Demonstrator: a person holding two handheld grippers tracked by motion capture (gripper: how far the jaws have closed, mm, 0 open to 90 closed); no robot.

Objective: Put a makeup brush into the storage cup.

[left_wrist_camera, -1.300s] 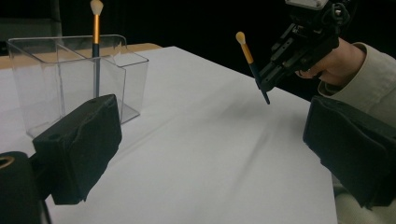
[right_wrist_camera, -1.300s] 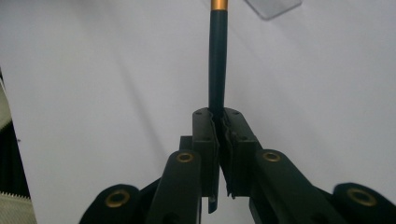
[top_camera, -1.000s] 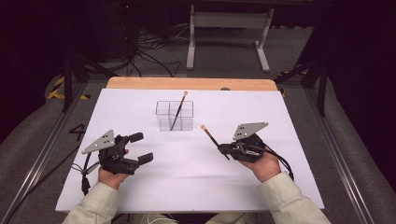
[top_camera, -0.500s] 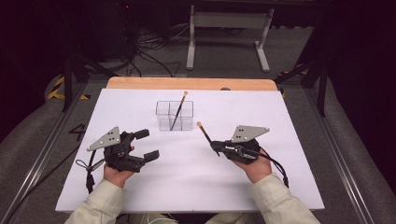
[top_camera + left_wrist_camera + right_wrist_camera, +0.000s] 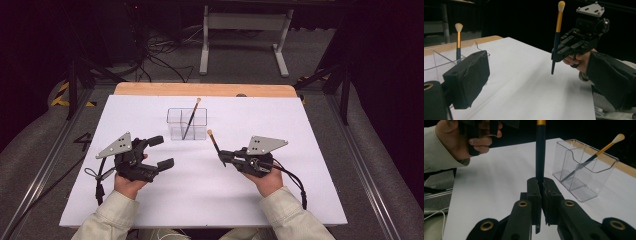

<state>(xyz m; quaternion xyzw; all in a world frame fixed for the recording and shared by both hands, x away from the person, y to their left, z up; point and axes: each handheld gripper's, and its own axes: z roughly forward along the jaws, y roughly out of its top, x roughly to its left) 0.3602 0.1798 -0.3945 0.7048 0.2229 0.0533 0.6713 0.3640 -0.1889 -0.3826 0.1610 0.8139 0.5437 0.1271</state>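
Observation:
My right gripper (image 5: 223, 158) is shut on the dark handle of a makeup brush (image 5: 214, 142), whose pale tip points toward a clear plastic holder (image 5: 175, 131). A second brush (image 5: 191, 117) leans inside that holder. In the right gripper view the jaws (image 5: 541, 187) clamp the handle (image 5: 540, 152), and the holder (image 5: 587, 186) with its brush (image 5: 599, 151) stands just to the right. My left gripper (image 5: 161, 152) hovers open left of the holder, holding nothing. In the left gripper view its black pads (image 5: 467, 78) stand apart, and the right gripper (image 5: 574, 45) holds its brush (image 5: 556, 40) upright.
White paper (image 5: 310, 150) covers the table, with a wooden strip (image 5: 150, 89) along the far edge. Cables trail from both grippers toward the person's sleeves. A metal stand (image 5: 242, 30) and loose cables sit on the floor beyond the table.
The right gripper has shifted slightly left with the brush. The left gripper has drifted a little right and forward, toward the holder, still open.

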